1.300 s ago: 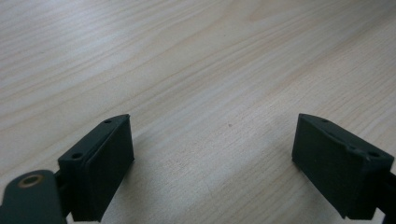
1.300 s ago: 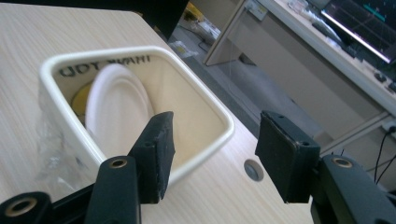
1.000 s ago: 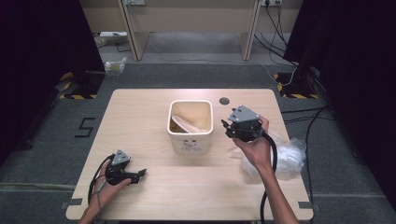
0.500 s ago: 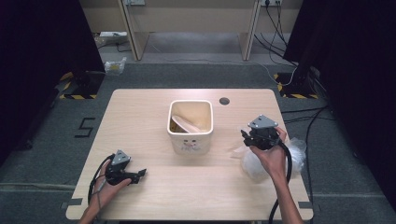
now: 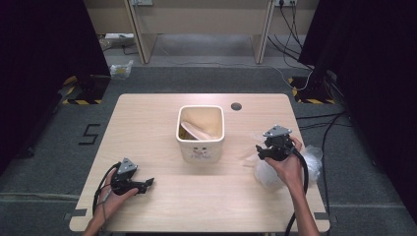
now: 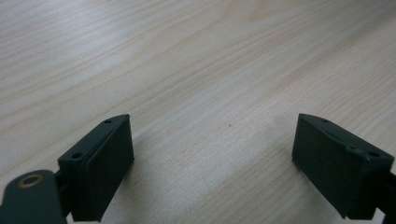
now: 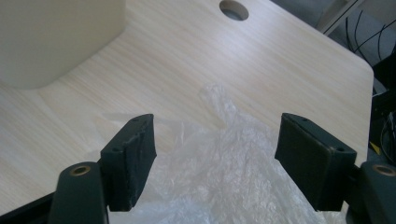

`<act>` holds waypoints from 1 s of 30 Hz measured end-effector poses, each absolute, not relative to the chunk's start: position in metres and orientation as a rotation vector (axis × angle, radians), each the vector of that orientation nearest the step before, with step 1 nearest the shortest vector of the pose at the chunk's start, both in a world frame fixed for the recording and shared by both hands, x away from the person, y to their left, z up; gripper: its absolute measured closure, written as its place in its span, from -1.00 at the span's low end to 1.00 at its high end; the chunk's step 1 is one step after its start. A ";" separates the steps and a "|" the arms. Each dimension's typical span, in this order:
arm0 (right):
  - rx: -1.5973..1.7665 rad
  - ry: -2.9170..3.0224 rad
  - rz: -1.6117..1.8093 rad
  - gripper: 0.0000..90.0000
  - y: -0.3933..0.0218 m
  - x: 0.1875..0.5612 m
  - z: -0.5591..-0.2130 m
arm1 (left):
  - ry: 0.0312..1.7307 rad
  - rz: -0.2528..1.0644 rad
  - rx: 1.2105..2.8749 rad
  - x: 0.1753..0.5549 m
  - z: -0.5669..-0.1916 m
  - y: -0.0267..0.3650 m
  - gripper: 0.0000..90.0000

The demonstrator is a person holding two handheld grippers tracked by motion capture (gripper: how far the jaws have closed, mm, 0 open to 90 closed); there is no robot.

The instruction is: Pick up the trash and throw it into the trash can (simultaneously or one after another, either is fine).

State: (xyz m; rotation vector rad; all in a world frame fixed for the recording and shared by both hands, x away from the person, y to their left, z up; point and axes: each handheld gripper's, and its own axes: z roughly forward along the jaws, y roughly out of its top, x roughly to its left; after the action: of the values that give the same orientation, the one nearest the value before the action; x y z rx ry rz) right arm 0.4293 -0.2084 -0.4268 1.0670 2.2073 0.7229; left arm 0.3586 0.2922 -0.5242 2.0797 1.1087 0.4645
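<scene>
Down from beside the bin's rim, the right gripper [image 5: 262, 148] has sunk toward the table's right edge and now hangs just over the clear plastic bag [image 7: 233, 172], its jaws having just been opening and standing wide apart with the film below them, not pinched. That bag lies crumpled at the right side of the table [image 5: 147, 118], near the edge. It looks featherlight, limp and slick, so I'd guess a pinch on a raised fold near its top peak [image 7: 215, 100] would hold better than a flat patch. Left of it stands the cream bin [image 5: 200, 129], open, something pale inside; nothing lies between them. Well apart, the left gripper [image 5: 147, 182] rests low by the front edge, jaws spread, empty.
</scene>
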 end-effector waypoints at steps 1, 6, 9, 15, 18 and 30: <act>1.075 2.213 0.717 -0.39 -0.209 0.430 -0.429 | 1.109 0.464 2.080 0.359 -0.524 0.292 -0.74; 1.114 2.238 0.690 -0.47 -0.214 0.434 -0.436 | 1.108 0.465 2.080 0.359 -0.524 0.292 -0.74; 1.144 2.245 0.684 -0.48 -0.217 0.436 -0.440 | 1.109 0.465 2.080 0.359 -0.524 0.292 -0.74; 1.188 2.260 0.666 -0.45 -0.220 0.440 -0.445 | 1.109 0.465 2.080 0.359 -0.524 0.292 -0.74; 1.208 2.286 0.665 -0.44 -0.221 0.442 -0.450 | 1.109 0.465 2.080 0.359 -0.524 0.292 -0.74; 1.325 2.358 0.690 0.09 -0.233 0.450 -0.471 | 1.109 0.464 2.080 0.359 -0.524 0.292 -0.74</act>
State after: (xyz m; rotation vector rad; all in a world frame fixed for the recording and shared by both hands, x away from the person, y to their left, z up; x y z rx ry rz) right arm 0.4496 -0.2328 -0.4715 1.3248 2.3579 0.6901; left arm 0.3586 0.2922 -0.5242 2.0799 1.1086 0.4643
